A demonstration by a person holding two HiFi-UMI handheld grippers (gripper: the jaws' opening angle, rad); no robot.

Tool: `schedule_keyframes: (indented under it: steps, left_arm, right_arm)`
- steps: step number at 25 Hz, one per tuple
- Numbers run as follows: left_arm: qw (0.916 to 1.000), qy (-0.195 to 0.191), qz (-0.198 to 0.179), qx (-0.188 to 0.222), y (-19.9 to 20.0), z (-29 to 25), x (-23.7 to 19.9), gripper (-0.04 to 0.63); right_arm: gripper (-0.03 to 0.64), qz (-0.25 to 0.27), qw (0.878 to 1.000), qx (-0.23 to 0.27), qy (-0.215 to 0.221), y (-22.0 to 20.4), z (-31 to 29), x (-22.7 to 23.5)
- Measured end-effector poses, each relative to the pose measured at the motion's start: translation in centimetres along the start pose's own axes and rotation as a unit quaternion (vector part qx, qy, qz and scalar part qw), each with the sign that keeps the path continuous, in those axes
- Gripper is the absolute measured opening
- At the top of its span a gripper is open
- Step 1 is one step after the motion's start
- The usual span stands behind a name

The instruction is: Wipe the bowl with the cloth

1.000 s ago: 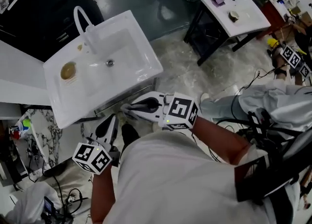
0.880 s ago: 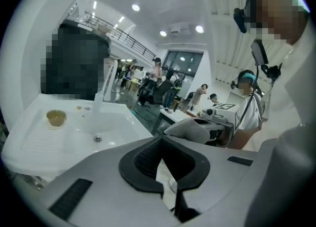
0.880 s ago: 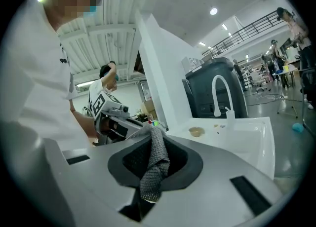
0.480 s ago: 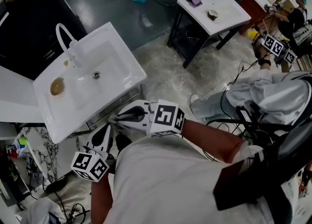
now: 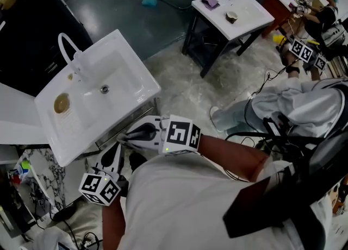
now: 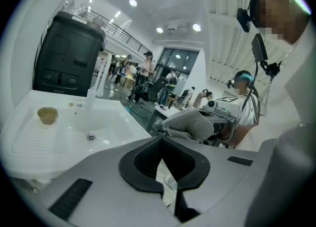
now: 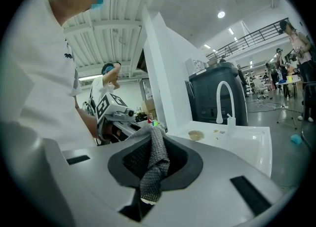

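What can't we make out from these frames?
The bowl on the sink ledge: too small in every view to tell clean from dirty.
The cloth: head view, hidden under the right tool gripping it.
Things on the far table: head view, too small to identify.

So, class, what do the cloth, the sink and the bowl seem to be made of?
Cloth: grey knitted fabric, matte; its open mesh texture shows and it hangs in soft folds.
Sink: white, glossy, probably ceramic or resin; light sheen on the basin.
Bowl: tan, dull; too small to tell, perhaps wood or ceramic.
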State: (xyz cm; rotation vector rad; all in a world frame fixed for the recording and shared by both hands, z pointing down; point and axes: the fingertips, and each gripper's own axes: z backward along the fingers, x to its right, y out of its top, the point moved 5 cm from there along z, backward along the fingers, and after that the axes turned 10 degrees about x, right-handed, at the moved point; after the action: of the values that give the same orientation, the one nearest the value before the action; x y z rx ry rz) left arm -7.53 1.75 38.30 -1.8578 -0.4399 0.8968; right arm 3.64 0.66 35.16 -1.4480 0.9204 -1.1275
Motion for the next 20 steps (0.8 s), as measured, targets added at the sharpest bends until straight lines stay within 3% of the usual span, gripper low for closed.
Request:
schedule_keyframes:
  steps: [20]
  left_arm:
    - [0.9998,0.009,0.007,-0.016,-0.61,0.35,-0.21,0.011]
  right_arm:
    - [0.035,-0.003,1.0,-0.004,-0.001,-0.59,0.09,-0.2]
